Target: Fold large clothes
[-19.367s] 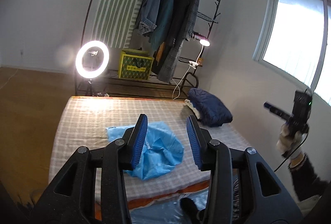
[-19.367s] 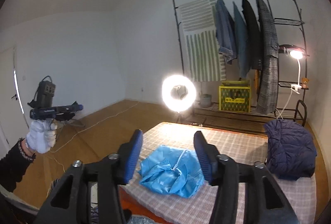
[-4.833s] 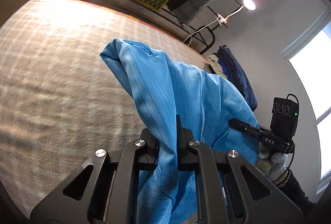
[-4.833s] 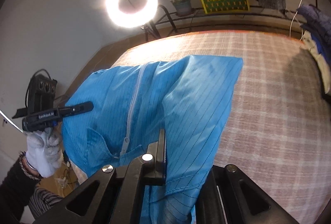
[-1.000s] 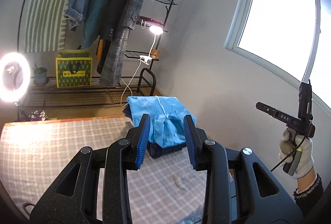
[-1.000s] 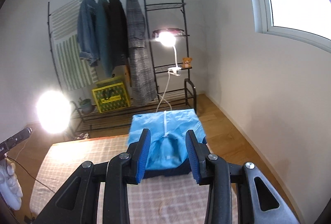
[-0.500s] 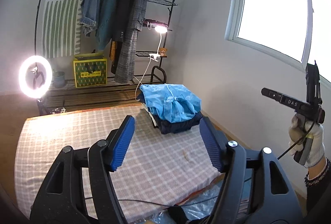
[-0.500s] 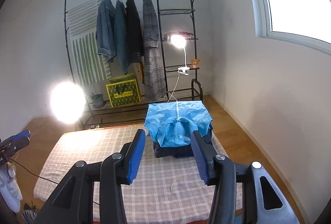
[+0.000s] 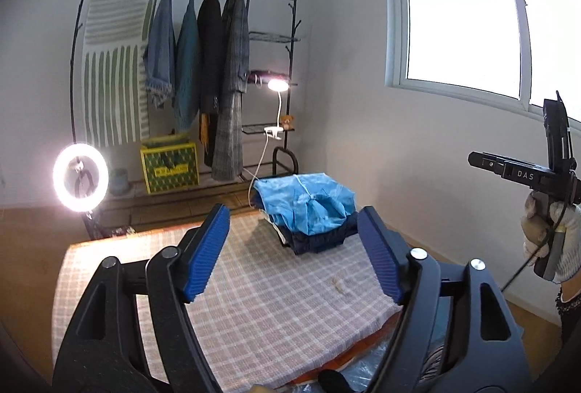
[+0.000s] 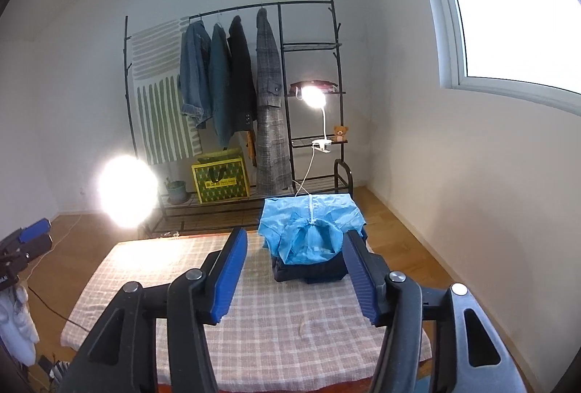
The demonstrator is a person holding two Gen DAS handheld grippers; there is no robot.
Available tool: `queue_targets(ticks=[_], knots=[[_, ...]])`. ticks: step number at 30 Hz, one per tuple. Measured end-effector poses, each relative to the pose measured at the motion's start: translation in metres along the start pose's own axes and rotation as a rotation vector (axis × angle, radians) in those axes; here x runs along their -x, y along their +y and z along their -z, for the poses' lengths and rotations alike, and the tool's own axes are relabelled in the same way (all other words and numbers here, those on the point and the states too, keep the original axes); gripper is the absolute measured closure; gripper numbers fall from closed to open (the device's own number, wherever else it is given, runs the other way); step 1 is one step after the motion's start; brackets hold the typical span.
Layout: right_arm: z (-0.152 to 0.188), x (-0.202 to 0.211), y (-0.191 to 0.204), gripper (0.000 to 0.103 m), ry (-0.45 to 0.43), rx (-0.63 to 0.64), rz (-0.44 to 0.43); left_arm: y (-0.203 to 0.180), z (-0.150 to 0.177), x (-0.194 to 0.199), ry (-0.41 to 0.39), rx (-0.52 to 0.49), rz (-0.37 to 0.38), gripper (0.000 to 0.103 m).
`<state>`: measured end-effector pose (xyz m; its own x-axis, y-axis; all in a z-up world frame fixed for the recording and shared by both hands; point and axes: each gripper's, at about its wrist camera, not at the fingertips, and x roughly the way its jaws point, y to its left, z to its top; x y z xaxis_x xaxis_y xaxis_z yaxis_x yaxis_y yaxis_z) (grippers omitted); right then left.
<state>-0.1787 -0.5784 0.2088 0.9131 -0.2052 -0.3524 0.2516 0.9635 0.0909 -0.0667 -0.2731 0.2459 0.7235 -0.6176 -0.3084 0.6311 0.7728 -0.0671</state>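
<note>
We are standing in a white-walled room, looking across a checked bed cover (image 9: pixel 276 287) that fills the lower middle of both views. Our left gripper (image 9: pixel 294 251) is spreading its blue pads with nothing between them; its jaws have just been opening. Our right gripper (image 10: pixel 296 275) is doing the same, released and empty, its jaws likewise having just been opening; in the left view it is showing at the right edge in a white-gloved hand (image 9: pixel 552 233).

Beyond the pads, at the centre of each frame, the light blue garment (image 10: pixel 310 229) is lying folded on top of a dark navy garment (image 10: pixel 308 271), the stack sitting at the far right corner of the bed, well apart from both grippers. We are judging this piece done: folded, stacked and let go. We are seeing no unfolded clothing on the bed, so whatever remains would be a further item.

Farther back, a black clothes rack (image 10: pixel 254 8) is holding hanging coats, with a ring light (image 9: pixel 80 178) at the left. The letters "DAS" are reading clearly on the right gripper's body; the print on the yellow box (image 10: pixel 221 180) is too small to read.
</note>
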Motion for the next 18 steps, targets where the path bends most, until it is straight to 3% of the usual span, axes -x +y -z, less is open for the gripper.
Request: queue_targets(ticks=[5,11,18], knots=[[0.005,0.016,0.013,0.031,-0.025,0.036,0.010,0.000,0.007,0.008,-0.001,0.006,0.006,0.026],[0.023,0.002,0.024,0.000,-0.040,0.022,0.017,0.003,0.027,-0.001,0.013,-0.002,0.003,0.016],[0.047,-0.045,0.026,0.000,-0.007,-0.033,0.037,-0.001,0.051,-0.032,0.034,-0.039,-0.006,0.000]])
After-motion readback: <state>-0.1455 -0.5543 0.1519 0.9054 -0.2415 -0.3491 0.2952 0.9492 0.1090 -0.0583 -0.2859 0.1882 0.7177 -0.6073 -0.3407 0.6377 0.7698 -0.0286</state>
